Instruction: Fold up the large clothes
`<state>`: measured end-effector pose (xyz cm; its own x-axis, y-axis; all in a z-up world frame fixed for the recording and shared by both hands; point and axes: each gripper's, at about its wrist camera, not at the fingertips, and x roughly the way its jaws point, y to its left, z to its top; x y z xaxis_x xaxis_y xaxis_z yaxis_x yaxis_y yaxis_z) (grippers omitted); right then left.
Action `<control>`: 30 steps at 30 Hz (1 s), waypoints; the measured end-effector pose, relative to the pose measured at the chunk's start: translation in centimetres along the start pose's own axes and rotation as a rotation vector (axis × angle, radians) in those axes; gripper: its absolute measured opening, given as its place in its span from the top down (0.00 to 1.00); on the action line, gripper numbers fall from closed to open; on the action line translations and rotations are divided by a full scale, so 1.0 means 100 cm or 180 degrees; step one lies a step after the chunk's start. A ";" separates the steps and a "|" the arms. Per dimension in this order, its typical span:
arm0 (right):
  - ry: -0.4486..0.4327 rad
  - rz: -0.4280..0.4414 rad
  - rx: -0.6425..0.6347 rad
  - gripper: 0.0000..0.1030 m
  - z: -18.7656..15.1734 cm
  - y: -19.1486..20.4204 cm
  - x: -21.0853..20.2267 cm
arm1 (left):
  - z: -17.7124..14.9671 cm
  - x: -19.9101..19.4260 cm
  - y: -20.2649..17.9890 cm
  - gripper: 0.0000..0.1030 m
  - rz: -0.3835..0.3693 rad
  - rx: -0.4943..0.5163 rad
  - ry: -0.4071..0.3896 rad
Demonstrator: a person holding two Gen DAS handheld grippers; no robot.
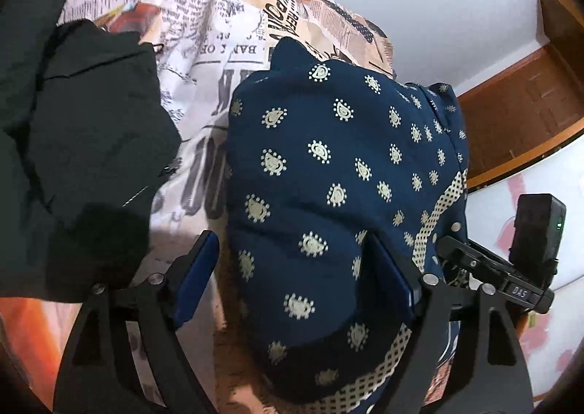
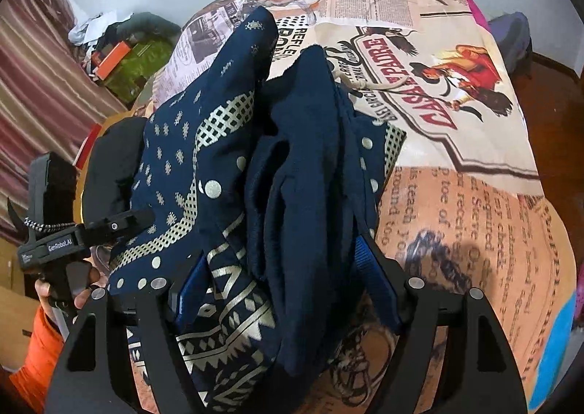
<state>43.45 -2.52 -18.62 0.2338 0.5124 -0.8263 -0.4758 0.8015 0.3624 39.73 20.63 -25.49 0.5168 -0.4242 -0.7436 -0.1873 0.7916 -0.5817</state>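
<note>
A bed (image 1: pixel 204 60) spread with a newspaper-print sheet (image 2: pixel 456 195) carries a bunched navy patterned garment (image 1: pixel 328 165) and, to its left, a black garment (image 1: pixel 84 144).

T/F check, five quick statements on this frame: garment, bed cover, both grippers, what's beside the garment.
1. The navy patterned garment lies on a newspaper-print bed cover. True.
2. The garment is plain white. False: it is dark blue with cream motifs and a lattice border.
3. A dark green-black garment lies beside the navy one in the left wrist view. True.
4. The right gripper hangs over bare cover, no cloth between its fingers. False: bunched navy fabric sits between them.
5. The left gripper is out of view. False: both its blue-padded fingers show, spread wide at the navy fabric.
</note>
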 end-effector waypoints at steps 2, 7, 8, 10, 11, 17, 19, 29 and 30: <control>-0.0039 -0.0180 0.0019 0.19 0.005 -0.004 0.002 | 0.002 0.004 -0.004 0.19 -0.0007 0.0038 0.0037; -0.0123 -0.0153 0.0049 0.12 0.004 -0.012 0.003 | 0.003 0.015 -0.013 0.19 -0.0112 0.0021 0.0182; -0.0131 -0.0145 0.0049 0.12 0.002 -0.011 0.003 | 0.003 0.016 -0.013 0.19 -0.0126 0.0020 0.0179; -0.0113 -0.0057 0.0110 0.12 0.003 -0.011 0.002 | 0.004 0.015 -0.012 0.21 -0.0164 -0.0009 0.0179; -0.0097 0.0007 0.0139 0.17 0.005 -0.012 0.003 | 0.004 0.015 -0.012 0.25 -0.0189 -0.0028 0.0171; 0.0071 0.0484 0.0426 0.59 0.004 -0.016 0.004 | -0.004 -0.007 -0.015 0.45 -0.0224 -0.0004 0.0115; 0.0056 0.0567 0.0444 0.69 0.005 -0.010 -0.005 | -0.006 -0.019 -0.019 0.50 -0.0189 0.0075 0.0089; -0.0155 0.0757 0.0051 0.75 0.028 0.072 -0.030 | -0.002 -0.128 -0.033 0.55 0.0085 0.0430 -0.0411; -0.0182 0.0810 0.0007 0.75 0.033 0.084 -0.030 | 0.000 -0.148 -0.031 0.55 0.0146 0.0462 -0.0500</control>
<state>41.56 3.68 -11.73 0.1544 0.7142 -0.6827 -0.5236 0.6451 0.5565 32.62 24.45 -12.70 0.6366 -0.3216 -0.7010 -0.0972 0.8682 -0.4866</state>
